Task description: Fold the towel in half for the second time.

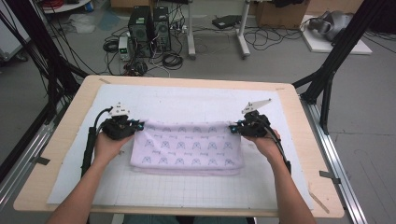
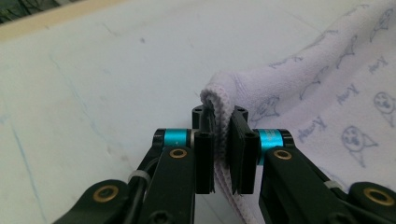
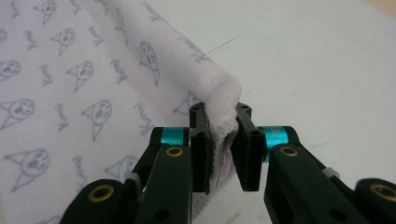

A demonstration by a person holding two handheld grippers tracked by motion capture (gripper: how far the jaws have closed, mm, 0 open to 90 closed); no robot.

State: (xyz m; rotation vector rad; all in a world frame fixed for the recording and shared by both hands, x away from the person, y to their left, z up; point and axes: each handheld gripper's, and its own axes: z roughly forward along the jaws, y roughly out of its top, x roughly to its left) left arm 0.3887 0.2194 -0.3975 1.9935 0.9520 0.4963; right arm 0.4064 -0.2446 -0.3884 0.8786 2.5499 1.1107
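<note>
left gripper (image 1: 135,125): a black body is seen, with a black cable trailing back along the forearm.
right gripper (image 1: 234,127): a black body and a black trailing cable are likewise seen.
top plates: a grey three-cornered plate is carried on top of each gripper.
jaws: two flat black jaws are shown in each gripper view, ribbed on their inner faces.
collars: a turquoise metal ring is fitted behind each jaw.
linkage: black arms are pinned with brass-coloured eyelets.
ties: pale cable ties are wrapped round the linkage arms.
forearms: no sleeves are worn; both are left bare to the elbow.
</note>
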